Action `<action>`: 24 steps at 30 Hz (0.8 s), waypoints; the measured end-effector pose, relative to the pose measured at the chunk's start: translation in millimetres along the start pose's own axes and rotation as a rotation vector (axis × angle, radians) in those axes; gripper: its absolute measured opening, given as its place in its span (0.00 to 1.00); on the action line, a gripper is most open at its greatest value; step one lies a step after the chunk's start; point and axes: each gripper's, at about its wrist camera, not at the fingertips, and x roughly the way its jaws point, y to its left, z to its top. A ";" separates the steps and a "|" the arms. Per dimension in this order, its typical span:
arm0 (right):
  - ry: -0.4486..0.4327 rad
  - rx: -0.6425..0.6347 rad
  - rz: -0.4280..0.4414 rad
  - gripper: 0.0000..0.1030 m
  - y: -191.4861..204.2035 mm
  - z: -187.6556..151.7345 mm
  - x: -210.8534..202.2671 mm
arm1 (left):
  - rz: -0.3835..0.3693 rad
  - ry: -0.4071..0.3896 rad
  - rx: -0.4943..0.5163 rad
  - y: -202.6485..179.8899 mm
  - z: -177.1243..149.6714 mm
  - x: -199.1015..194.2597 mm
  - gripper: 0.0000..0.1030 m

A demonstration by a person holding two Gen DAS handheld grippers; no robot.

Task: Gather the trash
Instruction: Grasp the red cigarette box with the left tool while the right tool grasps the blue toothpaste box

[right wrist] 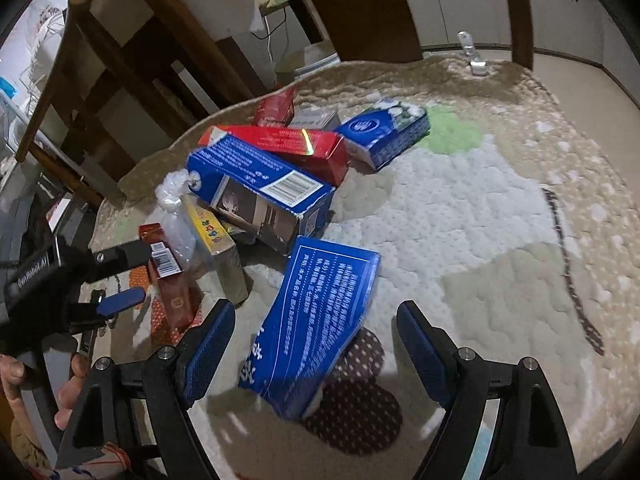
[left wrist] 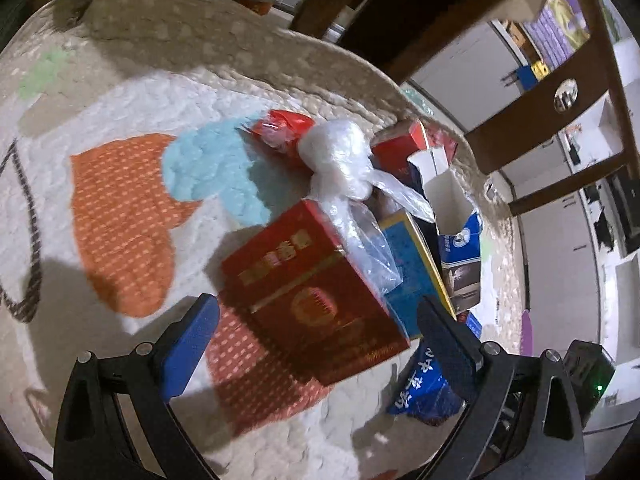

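A pile of trash lies on a patterned rug (left wrist: 120,120). In the left wrist view a dark red box (left wrist: 316,292) lies just ahead of my open left gripper (left wrist: 320,344), with a knotted clear plastic bag (left wrist: 344,160) behind it and a blue and yellow box (left wrist: 412,264) beside it. In the right wrist view a flat blue box (right wrist: 316,320) lies between the fingers of my open right gripper (right wrist: 316,344). Beyond it lie a larger blue carton (right wrist: 260,188), a long red box (right wrist: 288,144) and a blue tissue pack (right wrist: 384,128). The left gripper (right wrist: 116,280) shows at the left, by the red box (right wrist: 168,280).
Wooden chair and table legs (left wrist: 552,120) stand at the rug's edge beside the pile, also in the right wrist view (right wrist: 120,60). White cabinets (left wrist: 560,240) line the wall. A small clear object (right wrist: 472,56) stands at the rug's far edge.
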 end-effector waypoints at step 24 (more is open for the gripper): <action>-0.074 0.044 0.099 0.49 -17.3 -13.8 -45.9 | 0.079 -0.140 0.263 -45.3 -46.6 -77.3 0.70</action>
